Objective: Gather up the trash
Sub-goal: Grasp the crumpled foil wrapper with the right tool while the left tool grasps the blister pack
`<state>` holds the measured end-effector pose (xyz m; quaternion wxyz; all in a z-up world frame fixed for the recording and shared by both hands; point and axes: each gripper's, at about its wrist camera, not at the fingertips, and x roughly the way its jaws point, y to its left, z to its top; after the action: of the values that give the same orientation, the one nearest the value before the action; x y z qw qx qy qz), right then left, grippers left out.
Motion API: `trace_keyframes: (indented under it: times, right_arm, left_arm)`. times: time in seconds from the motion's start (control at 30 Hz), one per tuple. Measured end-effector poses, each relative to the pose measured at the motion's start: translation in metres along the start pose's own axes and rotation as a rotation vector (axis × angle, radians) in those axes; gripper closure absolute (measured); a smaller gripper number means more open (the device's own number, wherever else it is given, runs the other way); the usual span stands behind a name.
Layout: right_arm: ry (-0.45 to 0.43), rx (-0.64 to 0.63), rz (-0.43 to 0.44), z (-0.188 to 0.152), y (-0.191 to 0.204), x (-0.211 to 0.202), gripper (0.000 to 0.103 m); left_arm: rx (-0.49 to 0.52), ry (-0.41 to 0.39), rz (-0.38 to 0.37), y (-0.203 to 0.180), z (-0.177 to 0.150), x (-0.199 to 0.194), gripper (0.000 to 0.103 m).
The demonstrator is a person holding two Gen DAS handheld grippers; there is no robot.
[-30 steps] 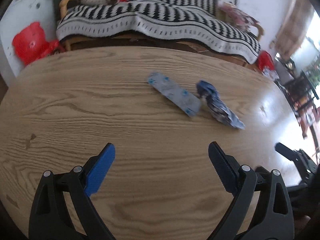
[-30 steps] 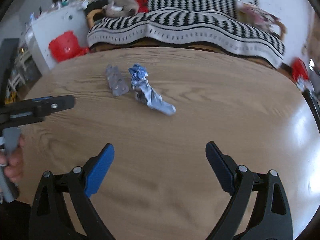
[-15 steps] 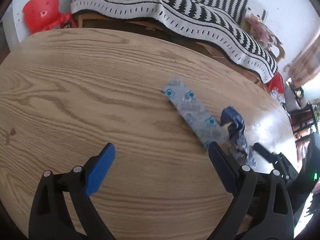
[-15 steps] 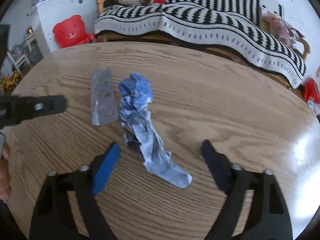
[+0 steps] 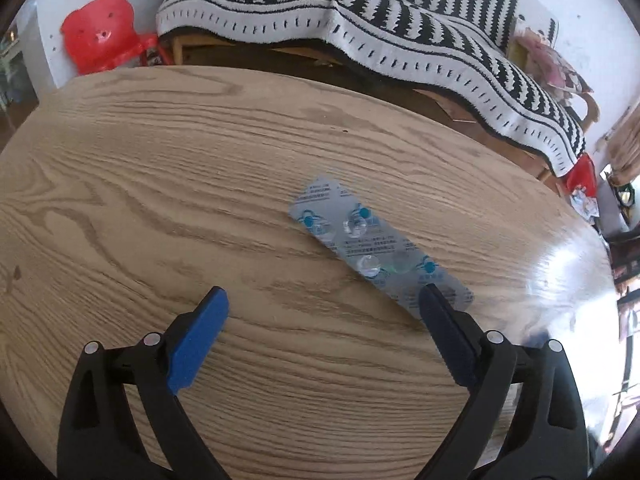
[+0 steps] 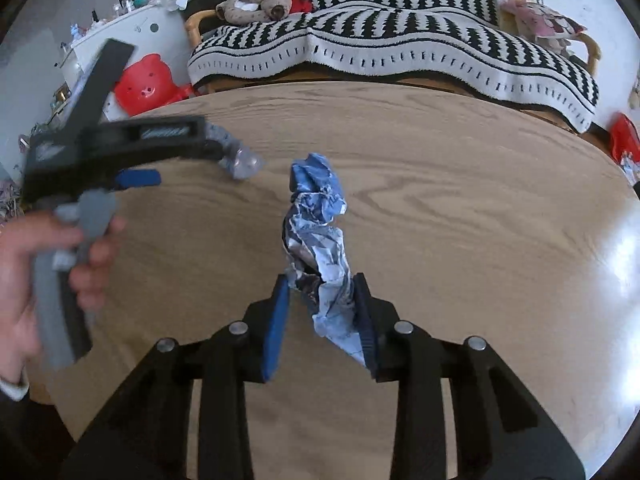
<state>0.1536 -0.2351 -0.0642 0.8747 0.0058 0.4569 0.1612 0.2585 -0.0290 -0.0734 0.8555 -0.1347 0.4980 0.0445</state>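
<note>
A silver blister pack with blue dots lies flat on the round wooden table. My left gripper is open just short of it, its right finger over the pack's near end. In the right wrist view a crumpled blue and white wrapper lies lengthwise on the table. My right gripper has narrowed around the wrapper's near end, the right finger touching it, a small gap at the left finger. The left gripper shows there at left, over the blister pack.
A bench with a black and white striped blanket stands behind the table. A red bear-shaped plastic item sits at the back left by a white cabinet. A plush toy lies on the bench. Glare marks the table's right edge.
Both grippers moved forward over the table. The left one reached the blister pack's near end. The right one moved onto the wrapper and its jaws narrowed around it.
</note>
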Motion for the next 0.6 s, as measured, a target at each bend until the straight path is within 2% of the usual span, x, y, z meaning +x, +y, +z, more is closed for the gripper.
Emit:
trace_keyframes:
  times: [0.13, 0.2, 0.23, 0.33, 0.43, 0.5, 0.6]
  right_arm:
    - [-0.011, 0.018, 0.005, -0.018, 0.001, -0.023, 0.070]
    - [-0.011, 0.024, 0.010, -0.025, 0.001, -0.030, 0.071]
    - [-0.010, 0.019, 0.007, -0.028, 0.002, -0.034, 0.070]
    - [-0.007, 0.014, -0.002, -0.036, 0.003, -0.043, 0.070]
    - [-0.004, 0.017, -0.008, -0.044, 0.002, -0.051, 0.070]
    - [-0.002, 0.020, -0.016, -0.048, 0.000, -0.057, 0.071]
    - [0.001, 0.032, -0.024, -0.056, -0.003, -0.063, 0.070]
  left_arm:
    - [-0.065, -0.017, 0.007, -0.001, 0.006, -0.008, 0.010]
    - [-0.127, -0.017, -0.031, -0.003, 0.009, -0.015, 0.010]
    - [-0.132, -0.025, -0.033, -0.006, 0.010, -0.017, 0.009]
    - [-0.097, -0.039, 0.052, -0.016, 0.010, -0.010, 0.009]
    - [-0.144, 0.007, 0.027, -0.013, 0.008, 0.007, 0.009]
    - [-0.142, -0.027, 0.050, -0.016, 0.011, 0.007, 0.007]
    - [-0.133, -0.010, 0.049, -0.019, 0.016, 0.015, 0.007]
